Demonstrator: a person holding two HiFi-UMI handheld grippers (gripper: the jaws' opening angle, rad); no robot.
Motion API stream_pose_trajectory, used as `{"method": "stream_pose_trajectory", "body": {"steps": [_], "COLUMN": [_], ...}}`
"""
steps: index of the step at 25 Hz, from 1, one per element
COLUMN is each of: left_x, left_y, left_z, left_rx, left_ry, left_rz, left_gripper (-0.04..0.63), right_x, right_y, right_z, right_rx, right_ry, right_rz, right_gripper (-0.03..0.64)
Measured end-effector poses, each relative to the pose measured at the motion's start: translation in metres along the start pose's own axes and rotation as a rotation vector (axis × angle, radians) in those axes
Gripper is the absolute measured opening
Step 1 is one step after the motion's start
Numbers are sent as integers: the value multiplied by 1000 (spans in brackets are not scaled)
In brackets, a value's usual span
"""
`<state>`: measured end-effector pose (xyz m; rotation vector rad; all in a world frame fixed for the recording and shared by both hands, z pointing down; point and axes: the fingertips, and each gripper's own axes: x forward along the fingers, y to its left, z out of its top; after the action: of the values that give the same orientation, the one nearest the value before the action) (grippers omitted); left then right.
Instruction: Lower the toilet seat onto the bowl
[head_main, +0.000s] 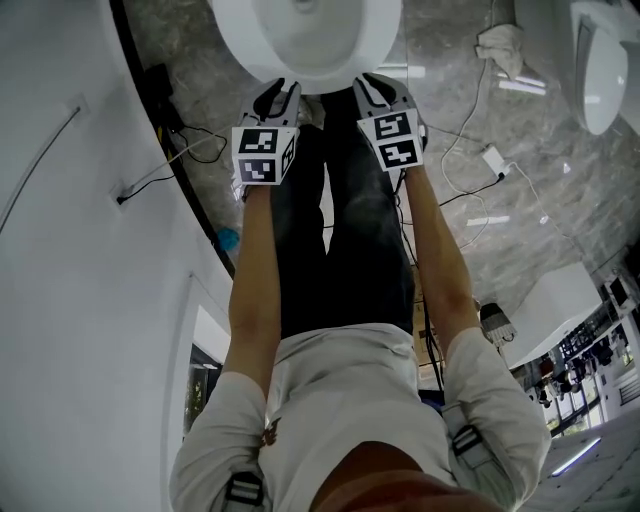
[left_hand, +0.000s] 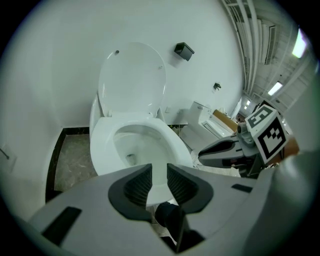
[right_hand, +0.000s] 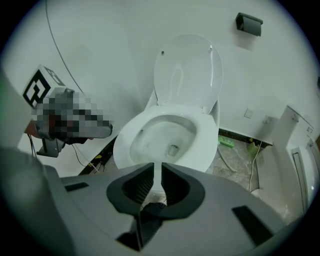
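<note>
A white toilet stands on a grey stone floor (head_main: 480, 150) against a white wall. The toilet seat (left_hand: 172, 142) lies flat on the bowl as a wide white ring around the opening. The lid (left_hand: 132, 80) stands upright behind it, leaning back toward the wall. A small black fixture (left_hand: 184, 50) is mounted on the wall above and to the right of the lid.

Seen from the head view, a person stands facing the toilet with both forearms stretched down in front of dark trousers. The left gripper (head_main: 282, 95) and the right gripper (head_main: 372, 88) are side by side at the front edge of the bowl, each carrying a cube with black-and-white square markers.

In the left gripper view, its jaws stand apart with a clear gap, and only the white front of the toilet shows through it. In the right gripper view, the jaws are closer together but a narrow slit remains, with nothing pinched between them.

Loose white cables (head_main: 470, 190) trail over the floor to the right of the toilet.
</note>
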<state>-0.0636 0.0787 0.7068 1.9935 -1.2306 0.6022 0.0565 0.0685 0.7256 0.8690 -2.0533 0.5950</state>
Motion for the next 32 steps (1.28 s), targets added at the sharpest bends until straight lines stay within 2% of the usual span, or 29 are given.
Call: {"method": "stream_pose_trajectory", "body": {"steps": [4, 16, 21, 27, 32], "left_x": [-22, -87, -114, -147, -173], "left_y": [-8, -44, -63, -72, -73], "left_z": [32, 139, 166, 189, 205], "left_rx": [30, 134, 170, 176, 182], "left_ry": [-48, -222, -255, -279, -300], "left_rz": [-6, -5, -10, 2, 12], "left_gripper": [104, 38, 34, 34, 34], "right_x": [-31, -136, -170, -203, -226], "right_y": [-3, -12, -8, -10, -7], "right_z": [33, 128, 149, 171, 191], "right_rx": [-8, -28, -55, -31, -54], "right_ry": [-69, -279, -308, -341, -362], "right_rz": [-10, -37, -32, -47, -42], "right_gripper": [48, 28, 21, 21, 21]}}
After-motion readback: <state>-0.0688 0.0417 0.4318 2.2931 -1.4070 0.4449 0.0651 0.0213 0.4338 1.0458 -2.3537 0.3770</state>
